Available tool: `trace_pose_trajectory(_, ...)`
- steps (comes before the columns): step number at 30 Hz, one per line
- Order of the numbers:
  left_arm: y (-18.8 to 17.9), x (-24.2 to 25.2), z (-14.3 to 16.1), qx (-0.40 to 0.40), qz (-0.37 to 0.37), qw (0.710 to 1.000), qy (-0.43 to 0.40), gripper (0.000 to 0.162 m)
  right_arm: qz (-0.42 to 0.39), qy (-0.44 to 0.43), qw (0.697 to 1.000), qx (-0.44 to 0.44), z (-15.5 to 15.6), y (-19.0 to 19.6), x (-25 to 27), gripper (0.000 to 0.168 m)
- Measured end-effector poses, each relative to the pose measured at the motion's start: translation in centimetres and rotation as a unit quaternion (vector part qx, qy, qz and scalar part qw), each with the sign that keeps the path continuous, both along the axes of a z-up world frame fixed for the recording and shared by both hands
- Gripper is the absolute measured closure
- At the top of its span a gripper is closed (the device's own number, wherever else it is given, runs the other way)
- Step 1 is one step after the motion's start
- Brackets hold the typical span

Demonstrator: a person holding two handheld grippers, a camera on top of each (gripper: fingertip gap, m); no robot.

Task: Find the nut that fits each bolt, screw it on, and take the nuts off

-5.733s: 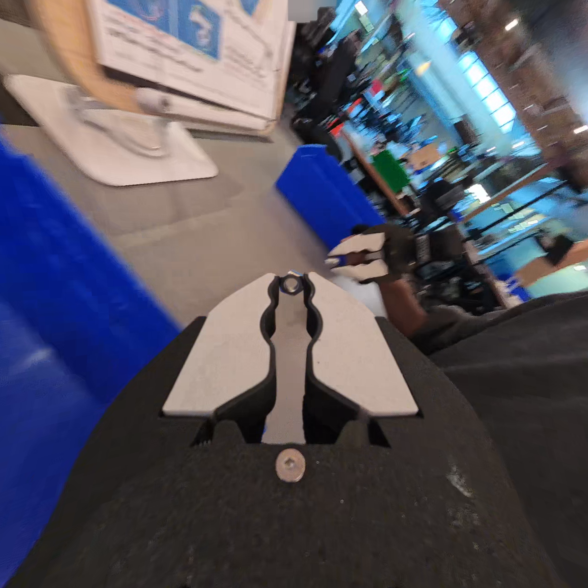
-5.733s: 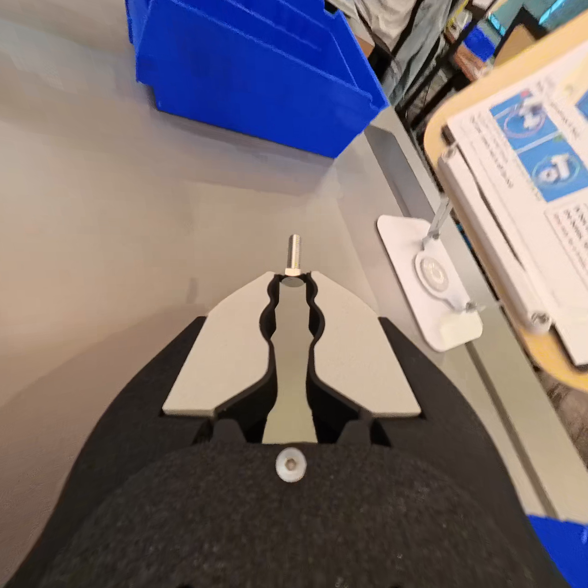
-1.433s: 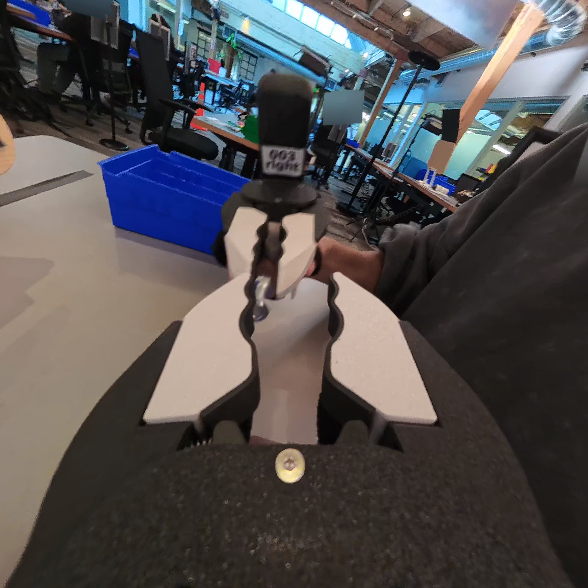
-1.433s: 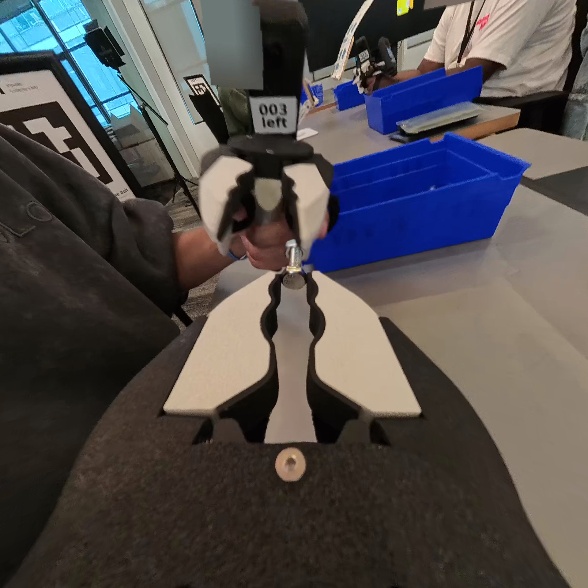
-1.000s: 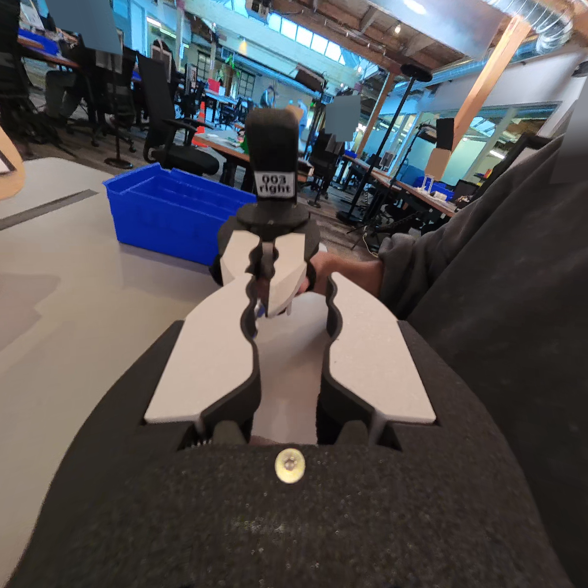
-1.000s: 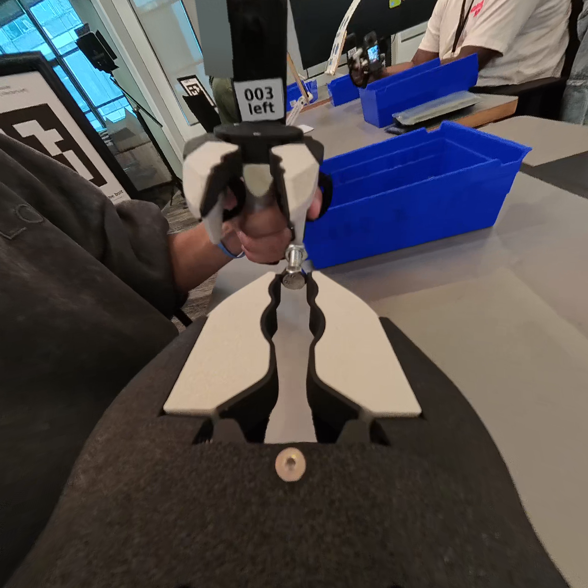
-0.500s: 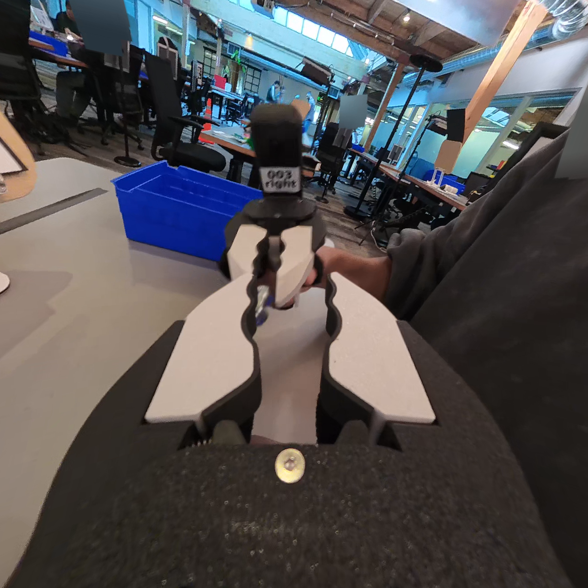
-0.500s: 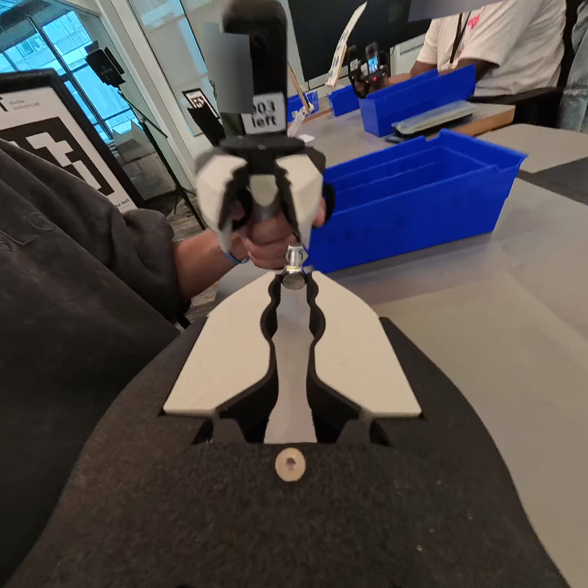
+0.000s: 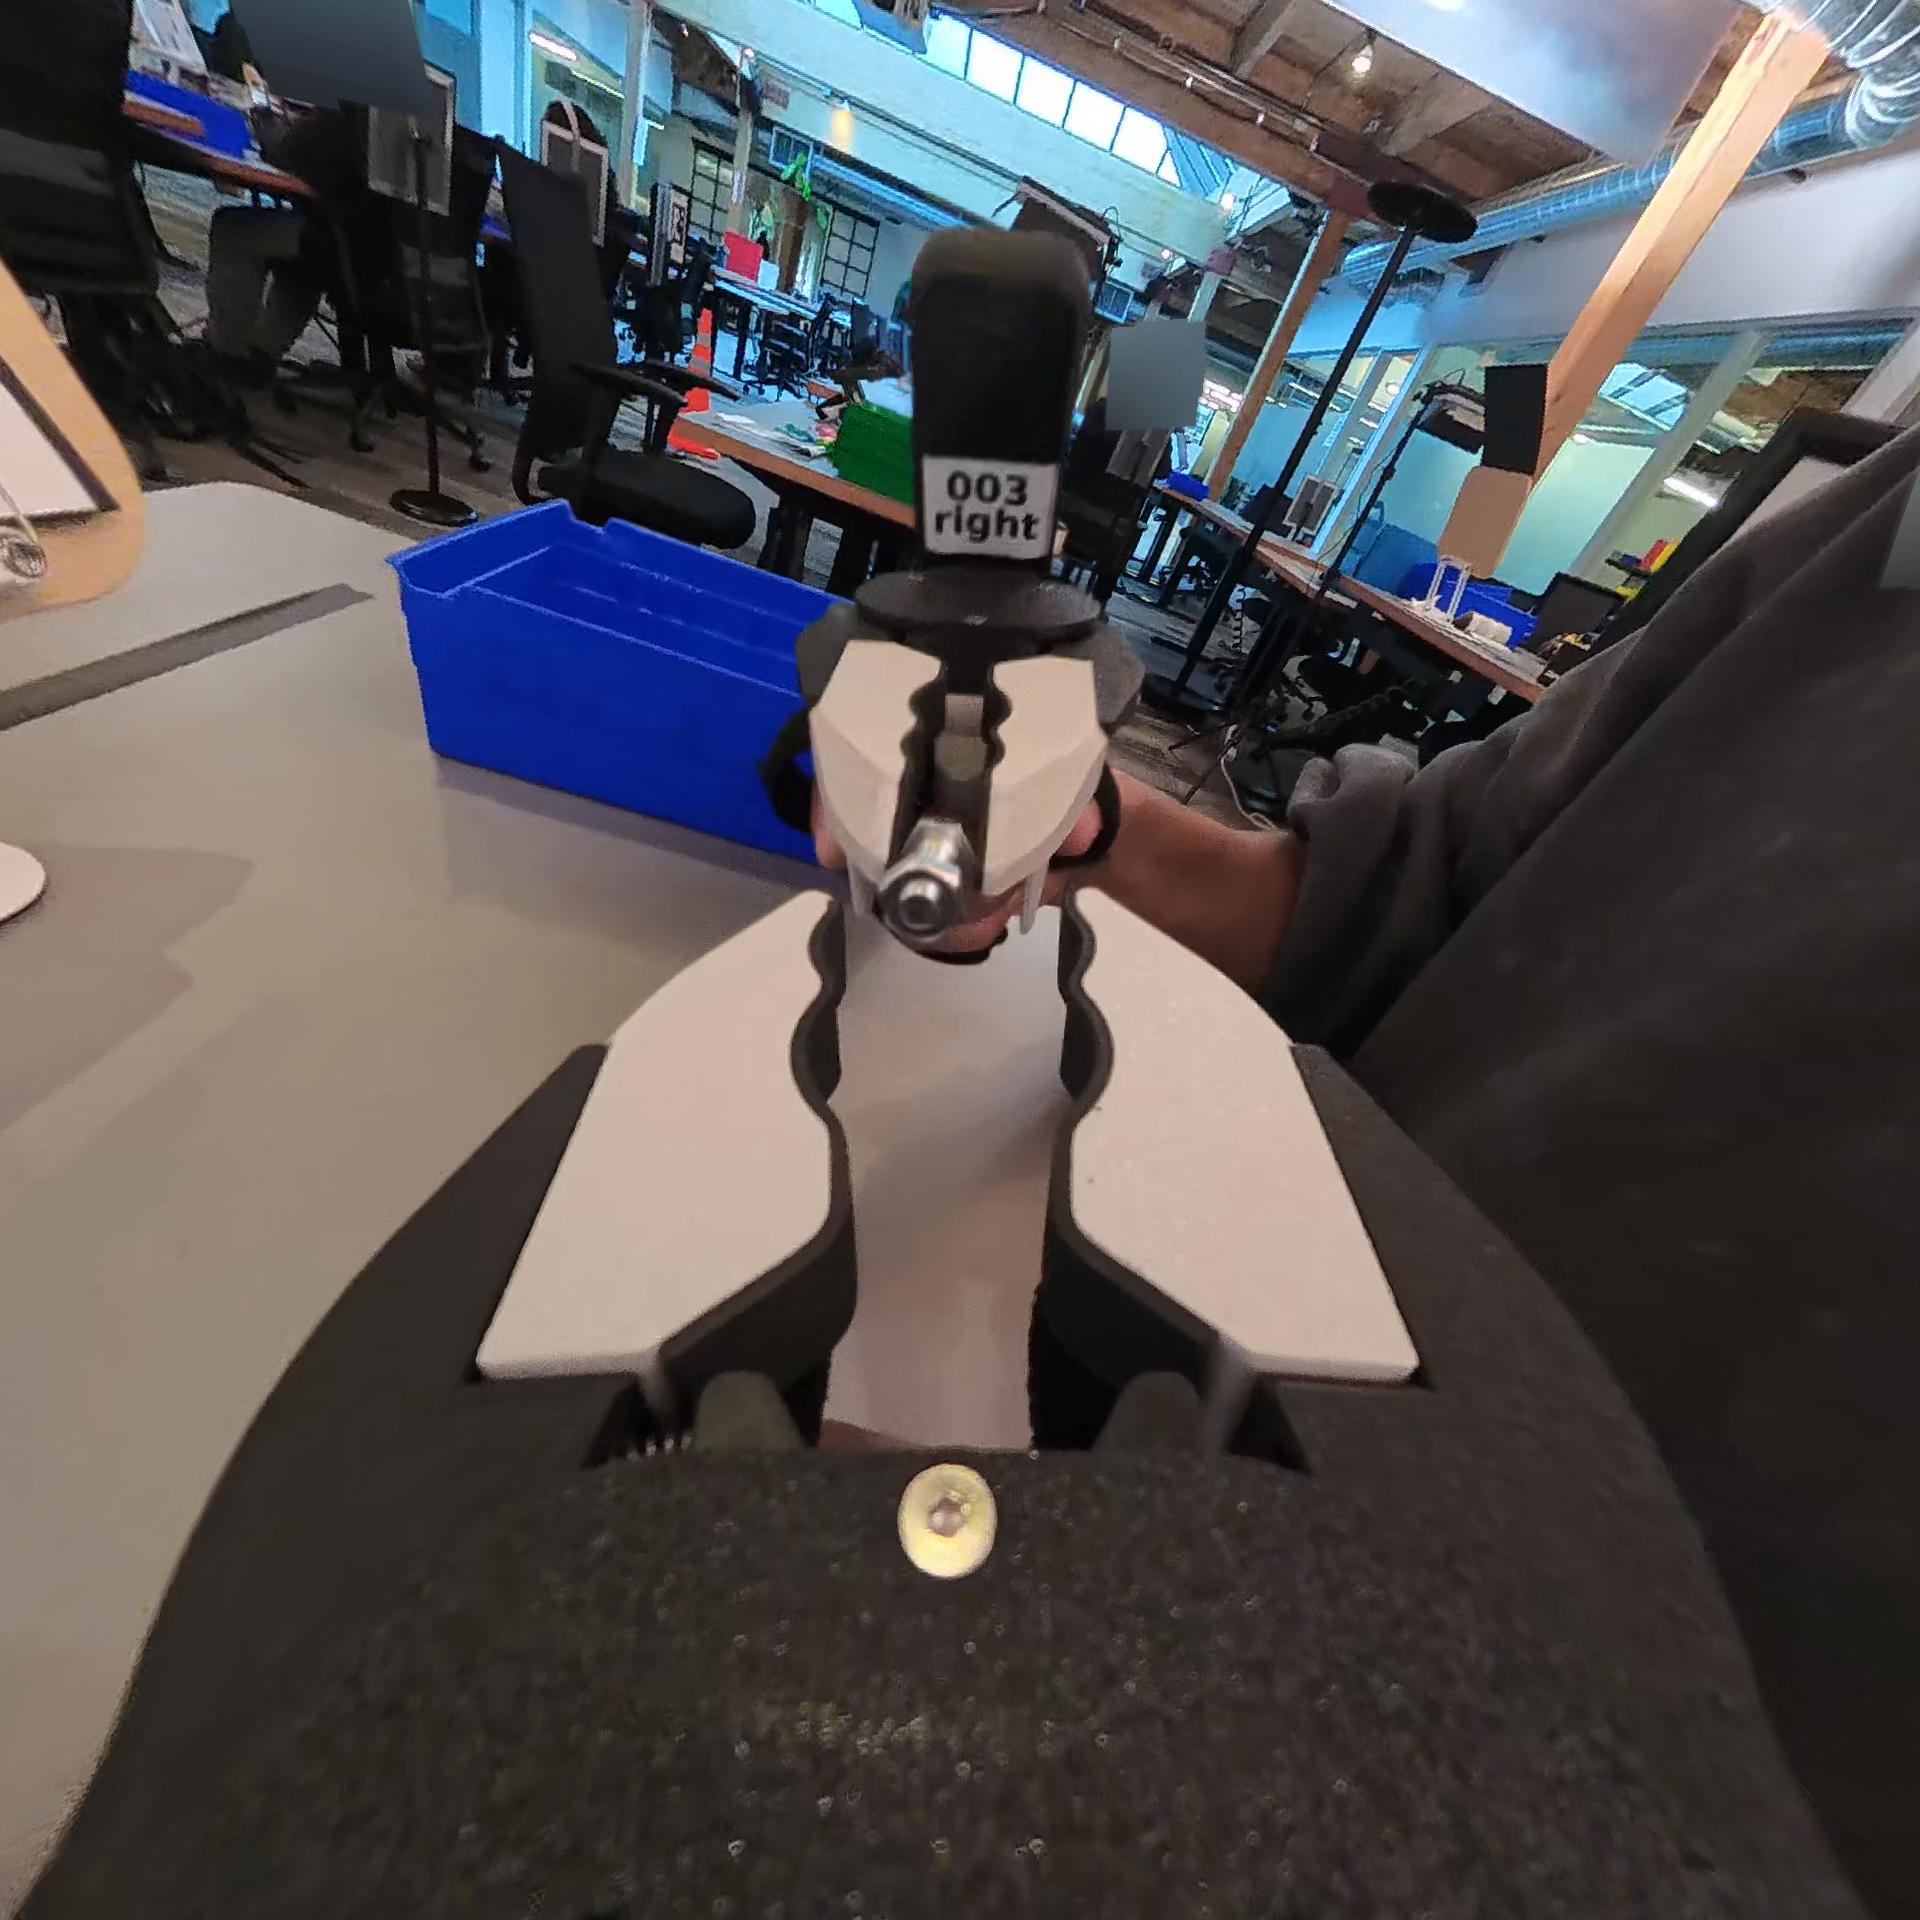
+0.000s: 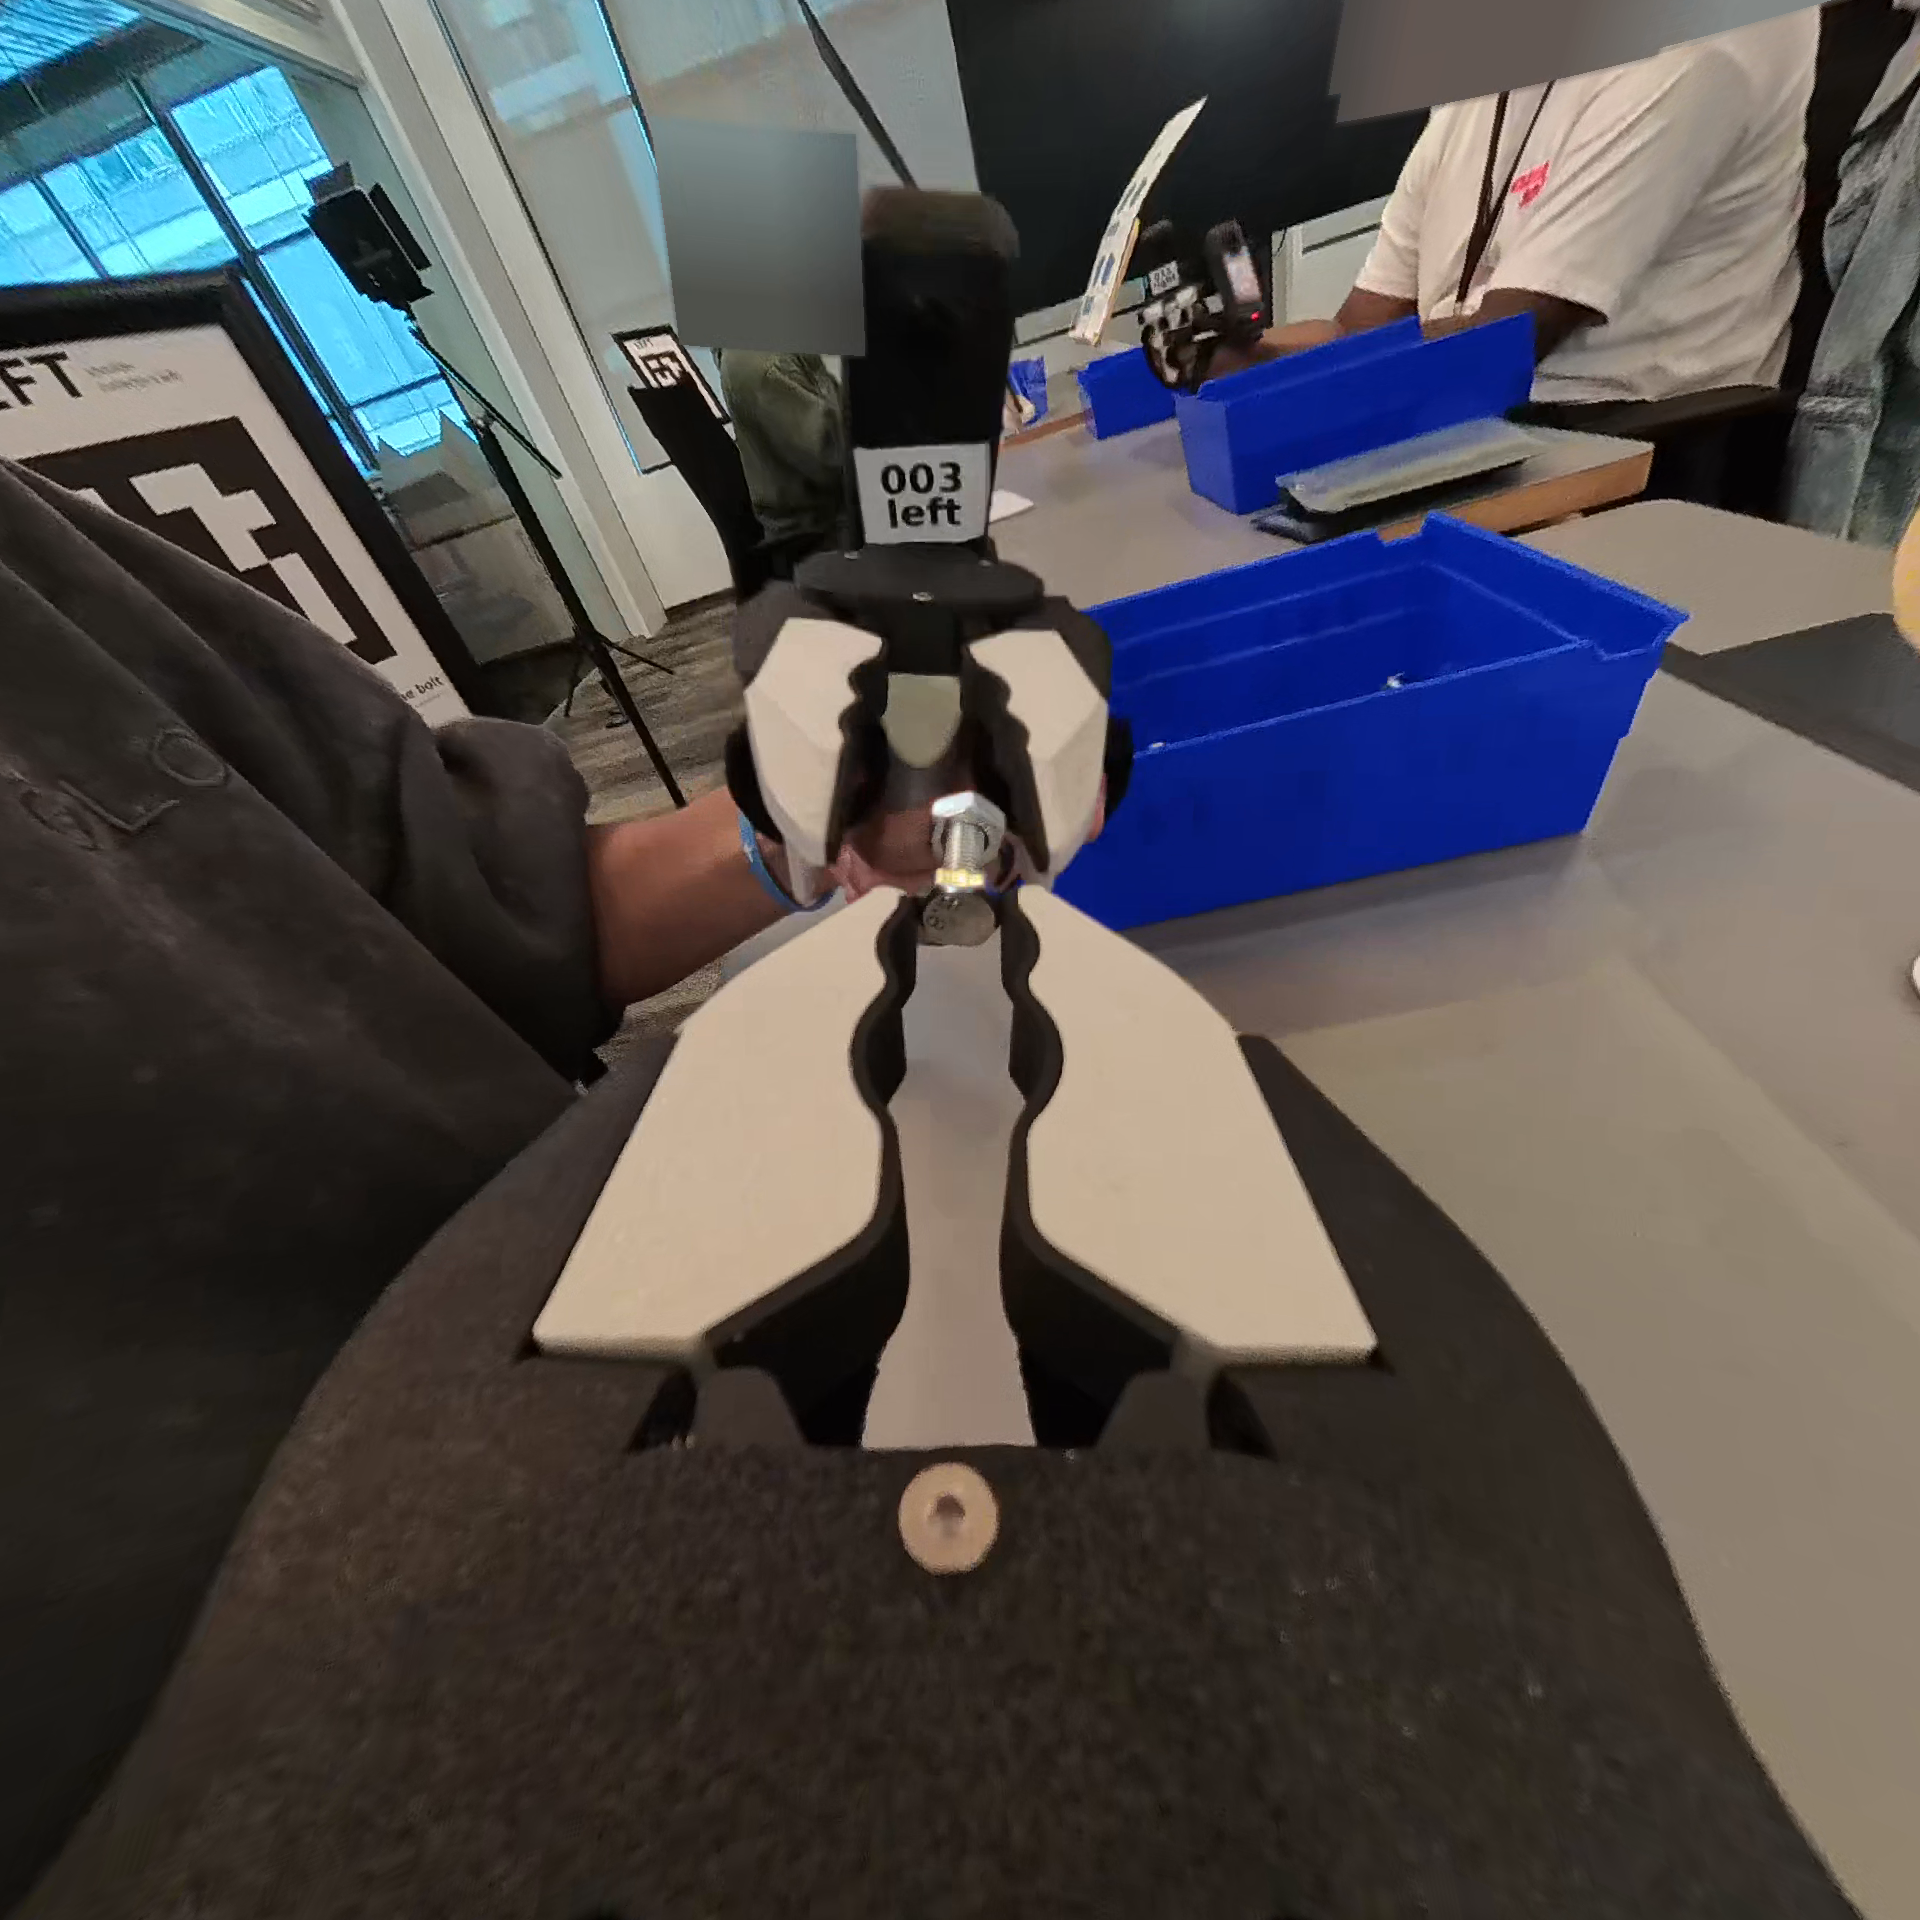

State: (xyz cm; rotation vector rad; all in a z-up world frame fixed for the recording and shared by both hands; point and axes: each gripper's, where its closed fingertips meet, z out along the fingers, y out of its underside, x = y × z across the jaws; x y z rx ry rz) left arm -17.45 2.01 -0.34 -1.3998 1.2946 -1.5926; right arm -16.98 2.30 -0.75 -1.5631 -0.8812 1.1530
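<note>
Steel nut [image 9: 928, 902] now sits on your bolt [image 10: 958, 878], right claw [image 10: 958, 920] clamping its head; left claw [image 9: 945, 935] gapes empty at six o'clock.

An open-plan workshop or lab in a converted industrial hall: exposed timber beams [image 9: 1662, 218] and silver ducting [image 9: 1860, 73] overhead, long rows of workbenches [image 9: 1382, 613] with black office chairs [image 9: 613, 416], blue parts bins [image 10: 1351, 717] on grey tables [image 10: 1558, 1039], light stands on tripods [image 10: 499, 436], glazed partitions [image 9: 1621, 416].
</note>
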Motion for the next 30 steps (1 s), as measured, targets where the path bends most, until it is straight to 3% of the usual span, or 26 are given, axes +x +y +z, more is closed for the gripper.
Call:
trace_pose_trajectory(6, -1.5, -0.2, 2.7, 0.006, -0.028, 0.998, -0.048, 0.125, 0.003, -0.023, 0.999, -0.031, -2.8, 0.4, -0.6, 0.153)
trace_pose_trajectory(11, 0.0, -0.3, 0.5, -0.013, -0.004, 1.000, -0.015, 0.124, 0.004, -0.005, 1.000, 0.000, -0.1, -0.1, -0.3, 0.153)
trace_pose_trajectory(14, -0.4, 0.1, 0.4, -0.019, -0.013, 1.000, -0.017, 0.120, -0.003, -0.018, 1.000, -0.005, -1.0, 0.4, -0.4, 0.153)
trace_pose_trajectory(19, -1.9, -1.1, 3.8, -0.006, -0.033, 0.997, -0.066, 0.126, -0.014, -0.018, 0.999, -0.036, -3.5, 1.0, 0.0, 0.152)
trace_pose_trajectory(21, -1.1, -1.5, 3.0, 0.004, 0.002, 0.999, -0.038, 0.125, -0.023, -0.019, 0.999, -0.031, -3.4, 0.9, 0.6, 0.152)
trace_pose_trajectory(23, 1.0, -1.9, 0.4, 0.007, 0.079, 0.996, 0.030, 0.125, -0.039, -0.024, 0.999, -0.019, -3.3, 0.8, 1.3, 0.153)
trace_pose_trajectory(27, 5.8, -3.9, -5.8, 0.046, 0.288, 0.940, 0.176, 0.120, -0.080, -0.031, 0.996, 0.005, -3.4, 0.7, 2.5, 0.153)
trace_pose_trajectory(30, 5.9, -4.5, -6.9, 0.054, 0.349, 0.917, 0.186, 0.120, -0.102, -0.040, 0.994, 0.013, -3.7, 0.7, 2.8, 0.153)
